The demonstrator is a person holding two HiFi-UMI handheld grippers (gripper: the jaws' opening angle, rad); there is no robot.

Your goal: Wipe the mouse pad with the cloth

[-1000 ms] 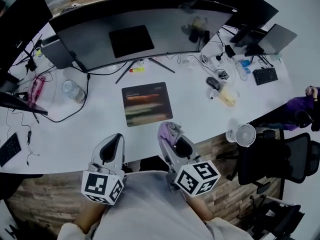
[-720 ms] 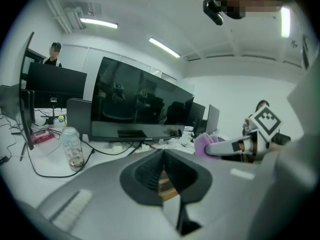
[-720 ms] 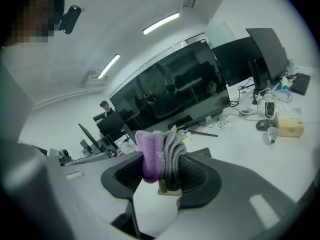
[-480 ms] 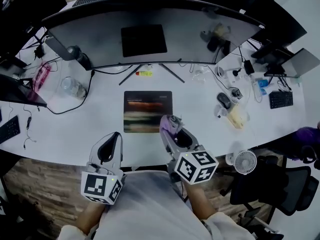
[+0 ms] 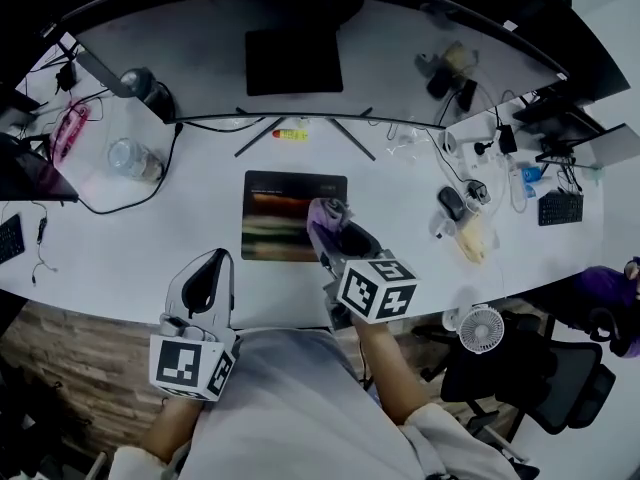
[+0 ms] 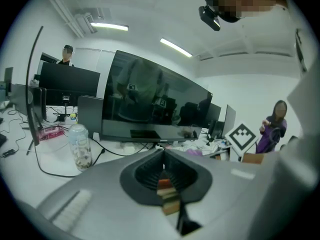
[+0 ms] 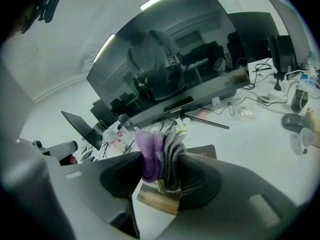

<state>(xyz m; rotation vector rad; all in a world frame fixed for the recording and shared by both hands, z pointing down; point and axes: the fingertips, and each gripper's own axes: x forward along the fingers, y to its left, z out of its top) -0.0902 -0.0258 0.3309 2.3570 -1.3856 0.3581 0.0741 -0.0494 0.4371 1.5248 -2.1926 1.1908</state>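
Note:
The dark mouse pad (image 5: 282,227) with blurred coloured bands lies flat on the white desk (image 5: 400,218) below the curved monitor. My right gripper (image 5: 324,220) is shut on a bunched purple and grey cloth (image 5: 326,218), held over the pad's right edge. In the right gripper view the cloth (image 7: 161,156) bulges up between the jaws, with the mouse pad (image 7: 199,151) just beyond. My left gripper (image 5: 212,270) is shut and empty, near the desk's front edge, left of the pad. In the left gripper view the left gripper (image 6: 163,170) shows its pads pressed together.
A wide curved monitor (image 5: 300,58) with splayed stand legs stands behind the pad. A clear jar (image 5: 131,159) and black cables sit at left. A mouse (image 5: 450,204), cups and chargers crowd the right. A small fan (image 5: 482,328) and an office chair (image 5: 540,368) stand beyond the desk's front edge.
My right gripper has carried the cloth forward, from the desk's front edge to over the pad's right side. The left gripper has stayed near the front edge. The head view has shifted.

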